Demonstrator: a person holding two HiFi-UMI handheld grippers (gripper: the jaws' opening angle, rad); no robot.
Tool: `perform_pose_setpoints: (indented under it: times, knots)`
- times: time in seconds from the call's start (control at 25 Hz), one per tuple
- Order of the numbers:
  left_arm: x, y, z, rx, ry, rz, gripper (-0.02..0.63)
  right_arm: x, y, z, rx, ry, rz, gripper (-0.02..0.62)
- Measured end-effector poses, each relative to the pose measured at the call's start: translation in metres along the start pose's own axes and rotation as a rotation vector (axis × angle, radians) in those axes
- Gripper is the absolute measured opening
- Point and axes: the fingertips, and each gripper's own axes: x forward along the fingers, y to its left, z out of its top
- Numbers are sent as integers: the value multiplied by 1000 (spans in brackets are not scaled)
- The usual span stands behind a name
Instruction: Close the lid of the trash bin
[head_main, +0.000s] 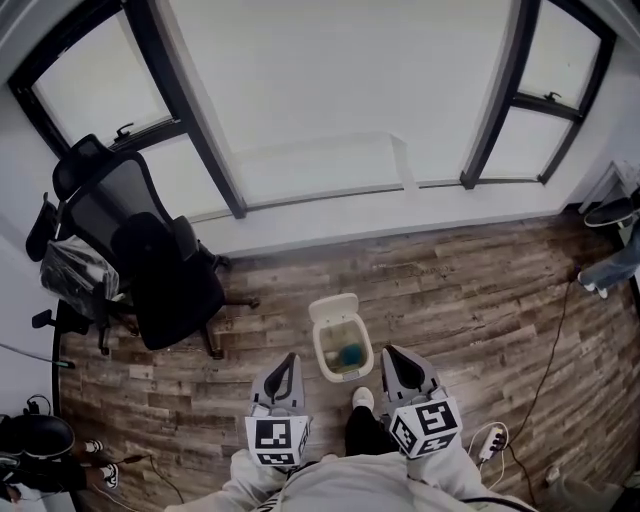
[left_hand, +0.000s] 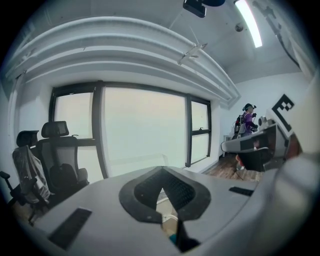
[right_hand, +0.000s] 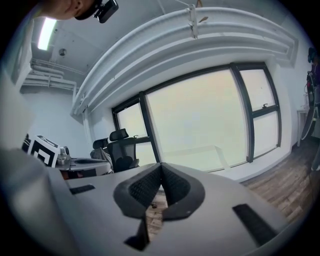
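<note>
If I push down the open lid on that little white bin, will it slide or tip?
The bin looks small, plastic and nearly empty, so probably light; it may scoot on the smooth wood floor. Its lid stands open at the far side and likely swings shut easily.

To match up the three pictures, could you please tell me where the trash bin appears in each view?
Head view: the trash bin stands lower centre on the wood floor.
Left gripper view: only a sliver at bottom centre, through the gap between the jaws: a pale rim, probably the bin.
Right gripper view: not in it; the gap shows only floor.
Shared landmark: the dark-framed window, visible in all three views.
</note>
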Motion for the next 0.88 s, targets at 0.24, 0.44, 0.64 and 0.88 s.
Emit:
perform_pose_setpoints:
  times: [0.24,0.44,0.64,0.88]
  knots:
    - [75,-1,1,-20,67,15,8,55,-59,16,37,16,19,24]
    - [111,0,7,-22,90,51,8,80,-92,21,41,35,42,24]
    - [129,4,0,-23,108,56,8,103,-101,14,48,71,61,24]
    - [152,22,-23,-38,123,44,8,140,-101,-11,56,135,57,25]
